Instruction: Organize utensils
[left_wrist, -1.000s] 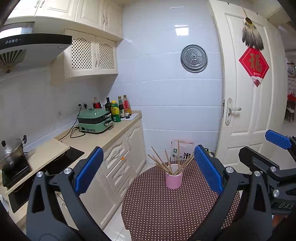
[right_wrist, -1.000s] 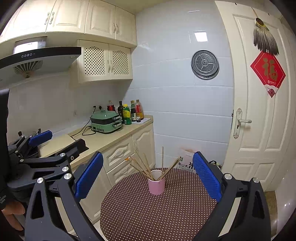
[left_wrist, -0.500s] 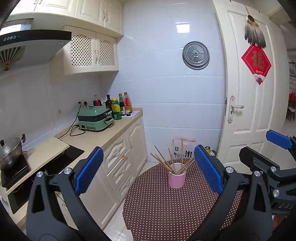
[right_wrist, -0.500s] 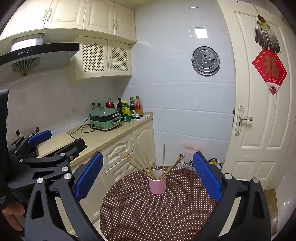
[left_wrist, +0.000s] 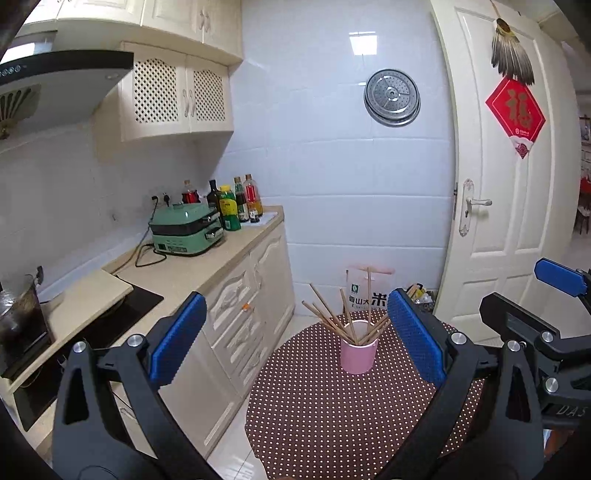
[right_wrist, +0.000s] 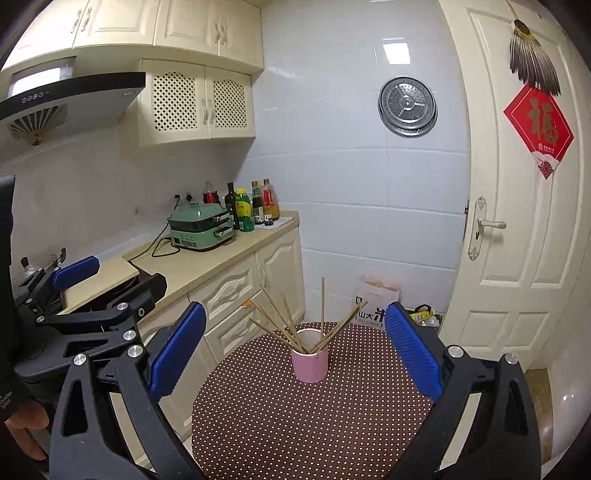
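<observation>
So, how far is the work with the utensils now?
Done, as it looks: the chopsticks already stand fanned out in the pink cup on the dotted table. In hand: nothing; the left gripper and right gripper are both open, apart from the cup. Left: no loose utensil shows on the table, so little seems to remain.

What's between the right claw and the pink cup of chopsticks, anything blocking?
Nothing visible. The right claw is open and faces the pink cup across bare dotted tablecloth. The chopsticks fan out above the rim toward both sides. The left claw, also open, is off to the side.
</observation>
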